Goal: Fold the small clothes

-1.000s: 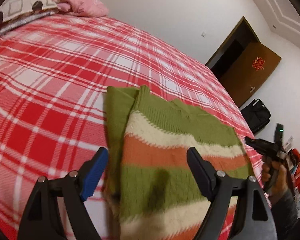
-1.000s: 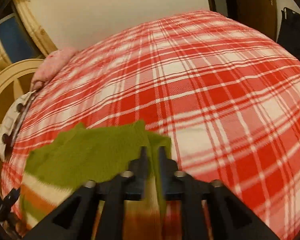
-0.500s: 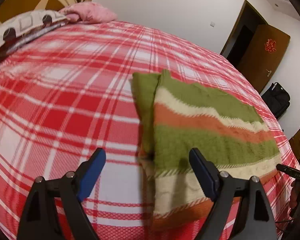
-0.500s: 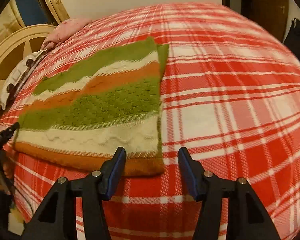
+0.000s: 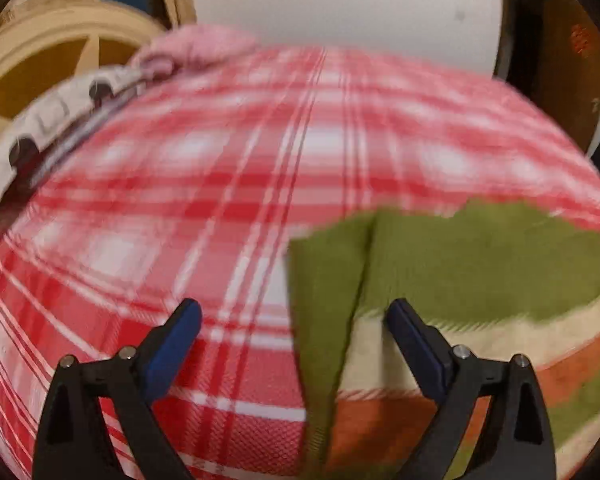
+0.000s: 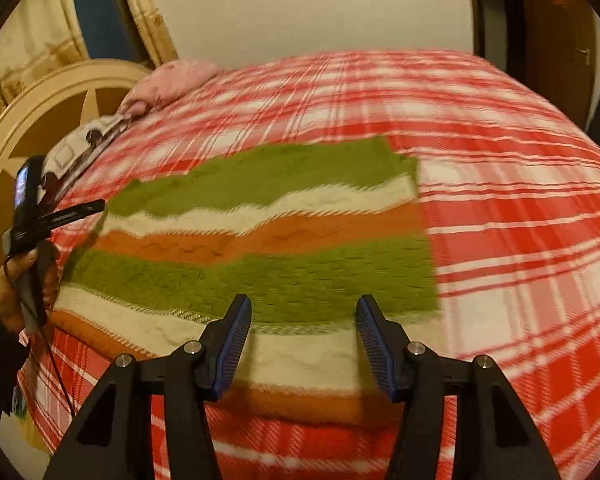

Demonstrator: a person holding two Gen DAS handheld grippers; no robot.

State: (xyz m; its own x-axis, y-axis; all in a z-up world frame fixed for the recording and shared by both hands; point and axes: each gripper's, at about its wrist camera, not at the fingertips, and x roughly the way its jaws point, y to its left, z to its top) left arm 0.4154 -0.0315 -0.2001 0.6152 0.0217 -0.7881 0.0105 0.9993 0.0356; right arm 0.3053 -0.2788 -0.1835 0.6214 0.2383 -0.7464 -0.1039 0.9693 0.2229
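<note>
Striped sweater (image 6: 268, 248) flat on the red plaid bed (image 6: 520, 240), well away from the pink pillow (image 6: 172, 80). Right gripper (image 6: 304, 332) wide open, empty, over the sweater's near edge. Left gripper (image 5: 294, 340) wide open too, empty, at the sweater's folded green side. Easy to pinch the blanket along with the wool. Easy to grab one layer only, so the neat fold slips and goes crooked.

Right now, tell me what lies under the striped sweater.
The striped sweater lies flat on the red plaid blanket, which shows all around it. A green folded layer peeks out at one side. Anything else beneath is covered.
</note>
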